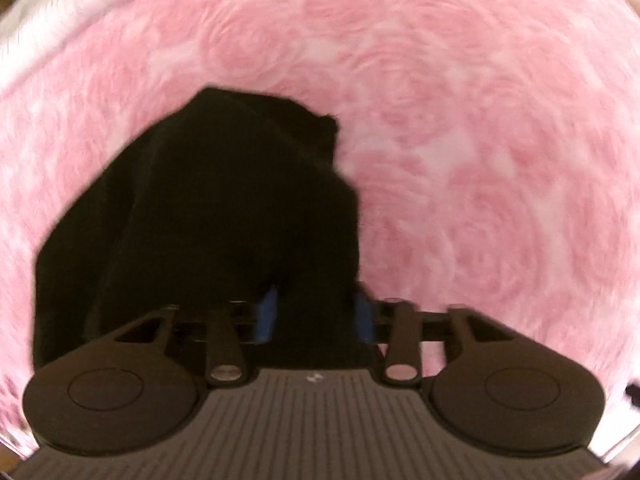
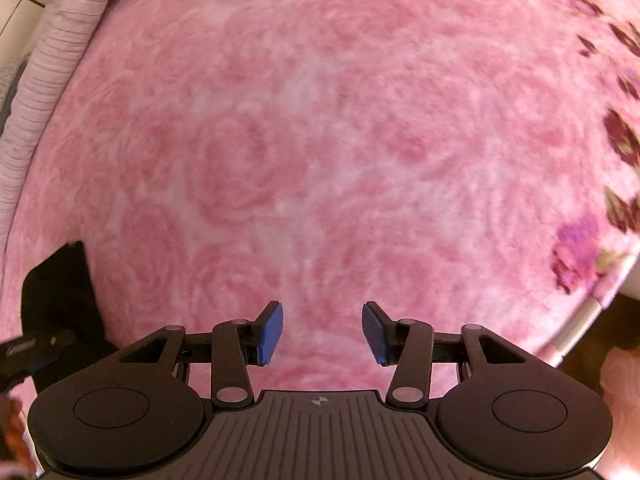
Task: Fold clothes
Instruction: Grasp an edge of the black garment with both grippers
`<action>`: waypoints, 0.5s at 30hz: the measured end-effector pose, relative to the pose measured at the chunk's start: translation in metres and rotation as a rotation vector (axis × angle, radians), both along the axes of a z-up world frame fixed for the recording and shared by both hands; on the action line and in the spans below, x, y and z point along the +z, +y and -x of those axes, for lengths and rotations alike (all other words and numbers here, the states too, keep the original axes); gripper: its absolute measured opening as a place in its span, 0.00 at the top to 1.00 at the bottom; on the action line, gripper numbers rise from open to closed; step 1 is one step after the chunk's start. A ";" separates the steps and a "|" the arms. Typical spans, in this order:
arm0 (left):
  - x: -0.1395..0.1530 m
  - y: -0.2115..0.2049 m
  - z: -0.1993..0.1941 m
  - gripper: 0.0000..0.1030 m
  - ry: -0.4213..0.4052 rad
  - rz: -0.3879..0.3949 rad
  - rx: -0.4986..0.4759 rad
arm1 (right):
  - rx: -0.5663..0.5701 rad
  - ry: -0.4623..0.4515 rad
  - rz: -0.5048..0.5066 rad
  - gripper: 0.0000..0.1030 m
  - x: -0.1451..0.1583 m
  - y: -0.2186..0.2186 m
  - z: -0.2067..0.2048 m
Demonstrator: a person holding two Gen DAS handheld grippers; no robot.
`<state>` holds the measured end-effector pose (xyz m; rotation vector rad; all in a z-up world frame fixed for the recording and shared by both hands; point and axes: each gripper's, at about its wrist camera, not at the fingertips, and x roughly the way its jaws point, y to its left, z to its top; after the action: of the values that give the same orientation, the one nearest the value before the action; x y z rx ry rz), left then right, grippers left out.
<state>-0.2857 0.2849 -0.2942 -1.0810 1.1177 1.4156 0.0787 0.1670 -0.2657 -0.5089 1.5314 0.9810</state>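
Observation:
A black garment lies bunched on the pink rose-patterned blanket. My left gripper points down onto its near right edge. Its blue pads stand wide apart, with black cloth filling the gap and hiding their tips. I see no squeeze on the cloth. My right gripper hangs open over bare blanket, nothing between its blue fingers. A corner of the black garment shows at the left edge of the right wrist view, beside part of the other gripper.
A pale striped pillow or cover lies along the blanket's left side. Dark floral fabric borders it on the right, with a metal rail and the edge below. White fabric lies at the top left.

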 end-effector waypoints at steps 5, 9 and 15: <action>0.059 -0.044 0.091 0.93 -0.138 -0.150 0.197 | 0.078 0.032 -0.003 0.53 -0.002 -0.001 0.029; 0.113 -0.104 0.198 0.93 -0.092 -0.225 0.388 | 0.175 0.100 -0.019 0.54 -0.006 0.008 0.070; 0.119 -0.180 0.307 0.92 -0.096 -0.229 0.625 | 0.283 0.306 -0.065 0.53 -0.014 0.026 0.164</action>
<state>-0.5930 0.1045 -0.1755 -1.3774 0.5406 1.8929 -0.0850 0.1926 -0.2794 -0.5584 1.7206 1.3730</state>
